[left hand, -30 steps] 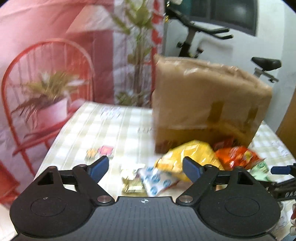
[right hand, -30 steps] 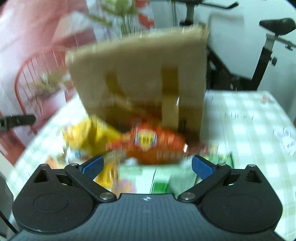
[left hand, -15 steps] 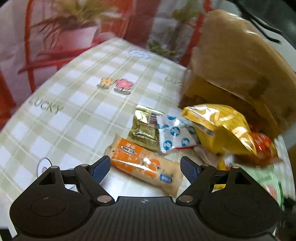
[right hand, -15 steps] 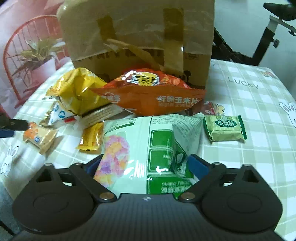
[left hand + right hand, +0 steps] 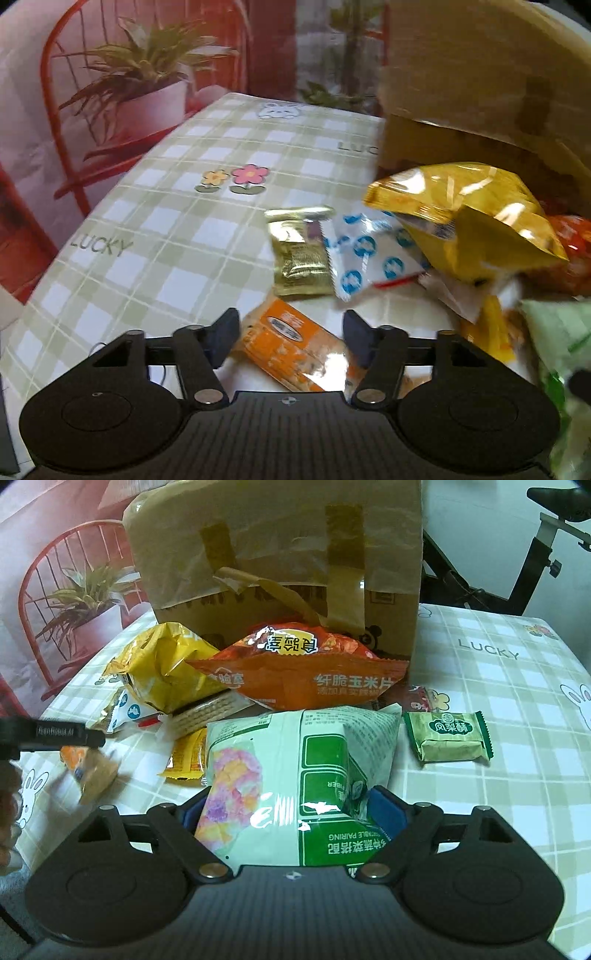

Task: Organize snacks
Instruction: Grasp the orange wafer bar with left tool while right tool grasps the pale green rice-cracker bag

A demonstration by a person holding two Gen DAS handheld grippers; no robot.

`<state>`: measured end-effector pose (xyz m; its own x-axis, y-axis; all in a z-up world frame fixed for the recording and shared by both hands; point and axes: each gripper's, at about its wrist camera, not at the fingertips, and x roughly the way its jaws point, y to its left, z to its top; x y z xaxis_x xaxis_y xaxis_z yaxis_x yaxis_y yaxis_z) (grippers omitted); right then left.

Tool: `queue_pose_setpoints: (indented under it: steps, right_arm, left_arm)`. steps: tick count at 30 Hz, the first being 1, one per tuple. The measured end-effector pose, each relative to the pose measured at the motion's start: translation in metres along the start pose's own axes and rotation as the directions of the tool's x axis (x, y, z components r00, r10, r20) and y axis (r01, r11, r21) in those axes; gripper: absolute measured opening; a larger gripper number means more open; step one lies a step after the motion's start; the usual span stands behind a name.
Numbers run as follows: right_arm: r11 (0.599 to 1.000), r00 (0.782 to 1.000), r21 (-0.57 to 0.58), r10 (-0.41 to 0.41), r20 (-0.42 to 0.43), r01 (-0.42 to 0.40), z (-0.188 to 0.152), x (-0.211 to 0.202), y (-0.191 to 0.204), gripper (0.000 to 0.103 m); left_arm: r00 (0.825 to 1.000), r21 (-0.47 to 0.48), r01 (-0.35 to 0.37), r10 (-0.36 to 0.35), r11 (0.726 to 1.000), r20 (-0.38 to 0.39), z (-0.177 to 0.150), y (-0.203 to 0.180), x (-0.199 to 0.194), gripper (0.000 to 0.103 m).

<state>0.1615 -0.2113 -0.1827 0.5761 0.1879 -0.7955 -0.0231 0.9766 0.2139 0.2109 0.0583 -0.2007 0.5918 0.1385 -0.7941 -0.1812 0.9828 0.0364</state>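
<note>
A pile of snacks lies on the checked tablecloth (image 5: 177, 240) in front of a brown paper bag (image 5: 280, 554). My left gripper (image 5: 291, 338) is open, its fingers on either side of an orange cracker pack (image 5: 295, 350), not clamped. My right gripper (image 5: 291, 812) has its fingers around the near end of a big green-and-white bag (image 5: 299, 775); contact is partly hidden. Behind lie an orange corn chip bag (image 5: 295, 672), a yellow bag (image 5: 162, 672), a gold packet (image 5: 299, 254) and a blue-dotted white packet (image 5: 365, 258).
A small green pastry pack (image 5: 448, 734) lies right of the big bag. A small yellow packet (image 5: 186, 757) and a biscuit sleeve (image 5: 207, 712) sit in the pile. A red chair with a potted plant (image 5: 140, 85) stands beyond the left table edge. An exercise bike (image 5: 535, 565) stands back right.
My left gripper came down and forward, and its fingers narrowed around the orange cracker pack. My right gripper closed in on the near end of the green-and-white bag.
</note>
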Motion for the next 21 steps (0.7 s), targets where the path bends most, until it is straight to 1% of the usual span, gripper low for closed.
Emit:
queue_pose_setpoints:
  steps: [3,4,6,8,11,13,14,16,19,20,21]
  right_arm:
    - [1.000,1.000,-0.001,0.005,0.000,-0.005,0.001,-0.001,-0.001,0.088]
    - [1.000,1.000,0.002,0.007,0.001,-0.007,0.001,-0.001,-0.001,0.088]
    - [1.000,1.000,0.007,0.011,0.002,-0.011,0.001,-0.001,-0.002,0.087]
    - [1.000,1.000,0.011,0.012,0.004,-0.012,0.001,-0.002,-0.002,0.087]
    - [1.000,1.000,0.010,0.010,0.005,-0.010,0.001,-0.002,-0.001,0.087]
    - [1.000,1.000,0.011,0.010,0.005,-0.010,0.001,-0.002,-0.001,0.087]
    - [1.000,1.000,0.010,0.010,0.005,-0.010,0.001,-0.002,-0.001,0.087]
    - [1.000,1.000,0.007,0.009,0.006,-0.009,0.000,-0.002,-0.001,0.087]
    - [1.000,1.000,0.007,0.010,0.006,-0.010,0.000,-0.003,-0.001,0.087]
    - [1.000,1.000,0.008,0.011,0.006,-0.011,0.000,-0.003,-0.001,0.087]
    - [1.000,1.000,0.007,0.011,0.007,-0.011,-0.001,-0.004,0.000,0.086]
  left_arm:
    - [0.997,-0.017,0.072,-0.072,0.997,-0.003,-0.003,0.011,-0.012,0.060]
    - [0.997,-0.026,0.078,-0.078,0.997,-0.001,-0.004,0.014,-0.017,0.061]
    - [0.996,-0.061,0.085,-0.085,0.995,0.002,-0.004,0.022,-0.025,0.069]
    - [0.994,-0.131,0.107,-0.108,0.986,-0.001,-0.004,0.032,-0.035,0.072]
    - [0.990,-0.217,0.120,-0.132,0.969,-0.042,-0.007,0.035,-0.038,0.072]
    - [0.986,-0.241,0.125,-0.147,0.962,-0.075,-0.008,0.030,-0.033,0.072]
    - [0.985,-0.238,0.124,-0.147,0.963,-0.084,-0.009,0.026,-0.028,0.072]
    - [0.990,-0.205,0.093,-0.112,0.974,-0.083,-0.009,0.013,-0.021,0.072]
    - [0.995,-0.123,0.066,-0.074,0.990,-0.067,-0.010,-0.008,-0.009,0.070]
    - [0.997,-0.078,0.059,-0.063,0.995,-0.055,-0.012,-0.016,-0.005,0.068]
    - [0.998,-0.026,0.049,-0.050,0.998,-0.042,-0.015,-0.025,-0.001,0.061]
